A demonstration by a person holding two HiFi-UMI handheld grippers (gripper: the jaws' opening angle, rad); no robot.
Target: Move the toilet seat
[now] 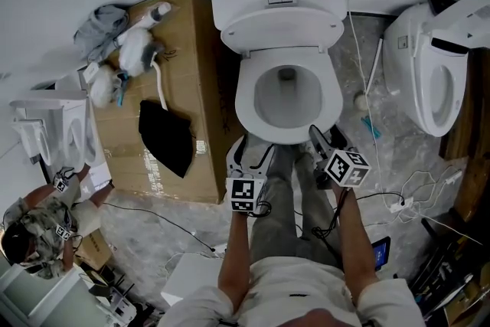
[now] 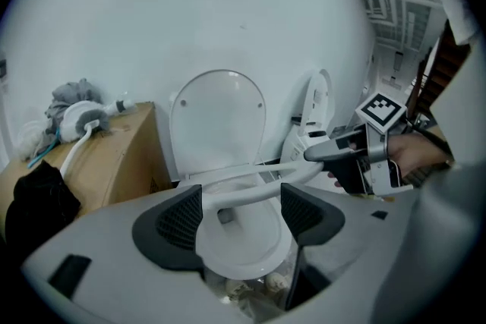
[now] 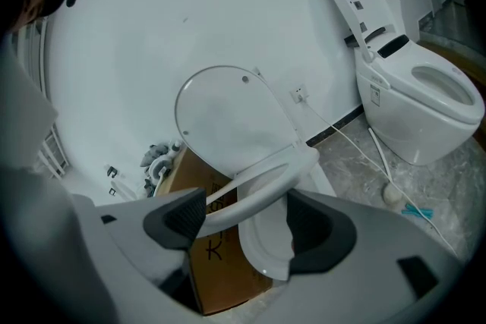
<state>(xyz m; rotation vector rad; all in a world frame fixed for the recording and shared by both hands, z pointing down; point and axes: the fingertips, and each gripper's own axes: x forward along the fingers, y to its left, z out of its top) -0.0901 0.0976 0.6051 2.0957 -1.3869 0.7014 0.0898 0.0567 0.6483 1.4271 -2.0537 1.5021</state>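
A white toilet stands against the wall with its lid upright. The toilet seat is raised a little above the bowl and tilted. Its front rim runs across the gap of my left gripper, which is open and sits at the bowl's front left. My right gripper is open too, at the front right, with the seat's rim crossing between its jaws and touching the left one. In the left gripper view, the right gripper shows at the seat's right side.
A large cardboard box with a black cloth stands left of the toilet. A second toilet stands at the right. Cables trail over the marble floor. Another person crouches at lower left beside a small white fixture.
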